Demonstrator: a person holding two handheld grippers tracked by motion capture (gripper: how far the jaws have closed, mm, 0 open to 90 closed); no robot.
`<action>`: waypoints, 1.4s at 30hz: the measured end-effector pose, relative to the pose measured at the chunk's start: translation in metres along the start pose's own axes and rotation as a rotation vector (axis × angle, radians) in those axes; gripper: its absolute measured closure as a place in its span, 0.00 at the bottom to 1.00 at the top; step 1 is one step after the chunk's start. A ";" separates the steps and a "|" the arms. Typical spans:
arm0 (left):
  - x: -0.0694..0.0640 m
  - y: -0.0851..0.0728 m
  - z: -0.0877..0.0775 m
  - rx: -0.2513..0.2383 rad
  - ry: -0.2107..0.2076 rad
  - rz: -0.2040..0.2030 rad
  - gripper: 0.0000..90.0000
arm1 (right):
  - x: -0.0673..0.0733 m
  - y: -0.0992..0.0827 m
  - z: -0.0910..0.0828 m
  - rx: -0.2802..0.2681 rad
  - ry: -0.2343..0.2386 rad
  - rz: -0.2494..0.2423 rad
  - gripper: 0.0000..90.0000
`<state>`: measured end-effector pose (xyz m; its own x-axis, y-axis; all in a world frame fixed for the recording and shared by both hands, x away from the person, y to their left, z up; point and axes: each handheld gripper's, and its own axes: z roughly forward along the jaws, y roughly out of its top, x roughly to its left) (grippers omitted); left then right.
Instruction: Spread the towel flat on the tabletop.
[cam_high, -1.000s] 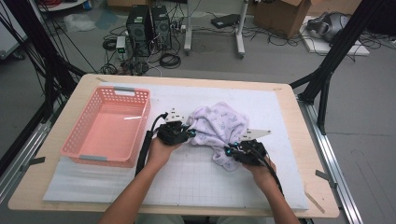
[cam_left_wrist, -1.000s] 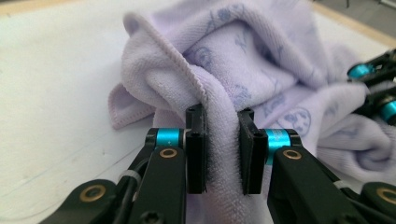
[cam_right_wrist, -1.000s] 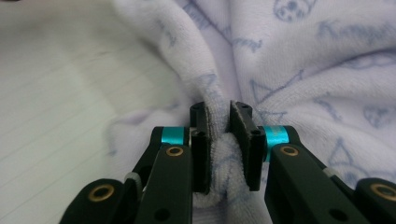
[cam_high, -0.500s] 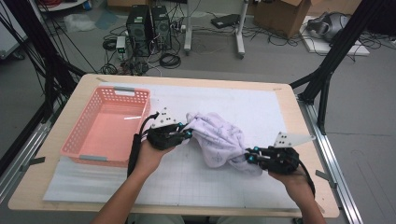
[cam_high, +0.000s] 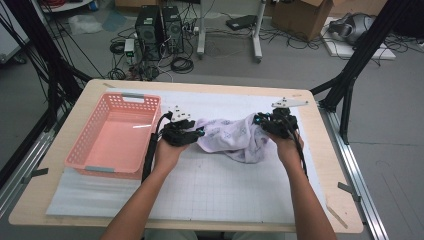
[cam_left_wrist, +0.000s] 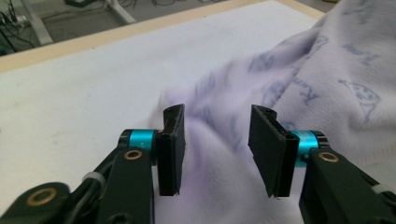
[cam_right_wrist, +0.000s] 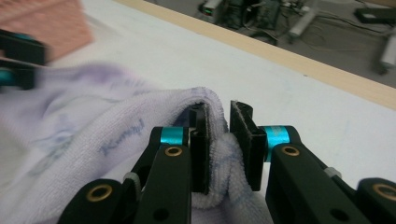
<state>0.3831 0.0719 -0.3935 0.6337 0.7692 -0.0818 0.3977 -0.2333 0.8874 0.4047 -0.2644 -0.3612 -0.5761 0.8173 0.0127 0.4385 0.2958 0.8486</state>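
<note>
A pale lilac printed towel (cam_high: 230, 137) lies bunched on the white mat (cam_high: 225, 190), stretched between both hands. My left gripper (cam_high: 199, 133) sits at the towel's left end. In the left gripper view its jaws have just been opening: the left gripper (cam_left_wrist: 217, 140) stands open, with towel (cam_left_wrist: 327, 84) lying in the gap and neither pad pressing it. My right gripper (cam_high: 257, 120) is at the towel's right end, lifted a little. In the right gripper view the right gripper (cam_right_wrist: 219, 140) is shut on a folded edge of the towel (cam_right_wrist: 93, 126).
A pink plastic basket (cam_high: 100, 169) with nothing in it stands at the left of the mat, close to my left hand; a corner of the basket (cam_right_wrist: 51, 23) shows in the right gripper view. The wooden table edge (cam_high: 200, 85) runs behind the mat.
My right gripper has gone toward the far side and up with the towel's edge, pulling the towel out sideways. My left gripper's jaws have opened off the towel; that hand has barely shifted.
</note>
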 end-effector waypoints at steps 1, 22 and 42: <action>0.000 0.000 -0.002 -0.009 -0.003 0.001 0.61 | -0.003 0.001 0.006 0.006 -0.024 0.006 0.86; -0.027 -0.025 0.050 0.179 -0.080 0.131 0.58 | -0.027 -0.018 -0.010 0.025 -0.038 0.120 0.59; -0.015 -0.021 0.041 0.113 -0.042 0.110 0.93 | 0.027 -0.098 -0.065 0.058 0.050 -0.018 0.53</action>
<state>0.3924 0.0412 -0.4298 0.7038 0.7104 -0.0075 0.3948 -0.3823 0.8354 0.3012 -0.3038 -0.4095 -0.6177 0.7860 0.0252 0.4662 0.3402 0.8166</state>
